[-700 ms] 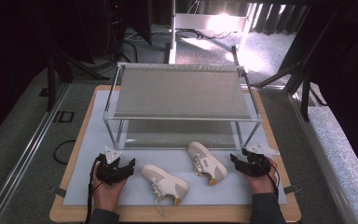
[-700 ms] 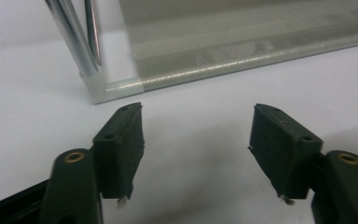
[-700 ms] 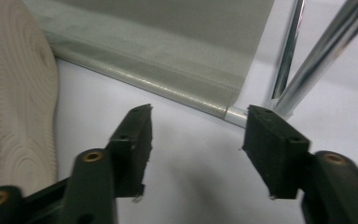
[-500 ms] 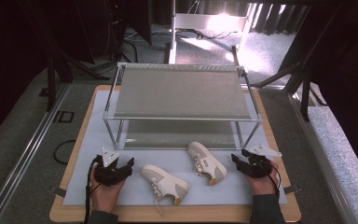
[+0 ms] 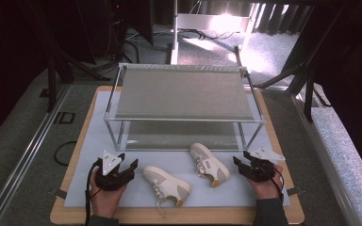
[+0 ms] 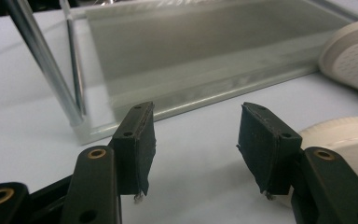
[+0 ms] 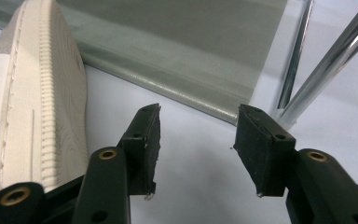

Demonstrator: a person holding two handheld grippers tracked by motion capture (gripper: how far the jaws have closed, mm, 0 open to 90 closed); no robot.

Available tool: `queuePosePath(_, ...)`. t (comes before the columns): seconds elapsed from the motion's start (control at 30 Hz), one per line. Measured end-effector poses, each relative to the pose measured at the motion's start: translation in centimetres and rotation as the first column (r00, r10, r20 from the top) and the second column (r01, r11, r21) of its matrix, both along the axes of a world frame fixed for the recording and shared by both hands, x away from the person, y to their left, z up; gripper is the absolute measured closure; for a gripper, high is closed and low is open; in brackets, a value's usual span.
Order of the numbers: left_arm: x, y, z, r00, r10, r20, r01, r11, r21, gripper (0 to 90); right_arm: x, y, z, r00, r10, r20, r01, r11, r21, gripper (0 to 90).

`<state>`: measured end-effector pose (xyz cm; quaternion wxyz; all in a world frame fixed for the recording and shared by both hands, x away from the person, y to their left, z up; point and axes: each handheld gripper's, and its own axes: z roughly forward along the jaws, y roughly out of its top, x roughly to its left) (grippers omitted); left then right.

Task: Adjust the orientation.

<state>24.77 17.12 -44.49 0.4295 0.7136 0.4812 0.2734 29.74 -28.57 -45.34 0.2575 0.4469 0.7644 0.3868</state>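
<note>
We held the left gripper [image 5: 131,165] and right gripper [image 5: 237,163] with jaws apart and empty (both low over the mat [image 5: 89,141]); the two shoes [image 5: 167,184] [image 5: 209,164] lay between them, before the rack [image 5: 184,94].

Grey carpet floor [image 5: 23,136] surrounds the wooden table [image 5: 70,155]. At twelve o'clock, strong light [image 5: 226,21] falls on the floor behind a white post [image 5: 174,28]; the rest is dark.

High overview – two close, rack-facing gripper views
</note>
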Motion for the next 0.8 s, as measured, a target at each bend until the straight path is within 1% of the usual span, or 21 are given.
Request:
queuePosePath(0.17, -0.9, -0.2, 0.5, 0.9985, -0.053, 0.016, 0.054, 0.9980, -0.033, 49.1, -0.1, 0.0, -0.1, 1.0000, 0.001, -0.001, -0.001, 1.0000, -0.004, 49.1)
queuePosePath(0.23, -1.2, -0.6, 0.8, 0.9962, -0.085, 0.017, 0.085, 0.9958, -0.032, 49.2, -0.2, 0.0, 0.0, 1.0000, -0.001, 0.002, 0.001, 1.0000, -0.002, 48.9)
queuePosePath(0.3, -1.5, -1.0, 1.0, 0.9935, -0.112, 0.021, 0.113, 0.9931, -0.033, 52.2, -0.3, 0.0, 0.1, 1.0000, 0.000, 0.005, 0.000, 1.0000, 0.000, 48.5)
queuePosePath(0.33, -1.6, -1.2, 1.1, 0.9915, -0.129, 0.021, 0.129, 0.9911, -0.031, 55.3, -0.3, 0.1, 0.1, 1.0000, 0.000, 0.008, 0.000, 1.0000, -0.002, 48.4)
queuePosePath(0.43, -1.8, -1.9, 1.3, 0.9871, -0.159, 0.020, 0.159, 0.9871, -0.017, 60.7, -0.3, 0.0, 0.1, 1.0000, -0.002, 0.006, 0.002, 1.0000, -0.001, 47.9)
queuePosePath(0.57, -2.0, -2.4, 1.4, 0.9804, -0.196, 0.015, 0.197, 0.9801, -0.025, 66.2, -0.3, -0.1, 0.0, 1.0000, -0.007, 0.006, 0.007, 1.0000, 0.000, 47.9)
queuePosePath(0.7, -2.2, -2.7, 1.4, 0.9716, -0.236, 0.017, 0.236, 0.9711, -0.032, 71.6, -0.3, -0.1, 0.0, 0.9999, -0.008, 0.008, 0.008, 1.0000, 0.000, 47.7)
queuePosePath(0.8, -2.5, -3.1, 1.5, 0.9642, -0.265, 0.017, 0.265, 0.9640, -0.024, 79.5, -0.3, 0.0, 0.0, 1.0000, -0.005, 0.008, 0.005, 1.0000, -0.002, 47.5)
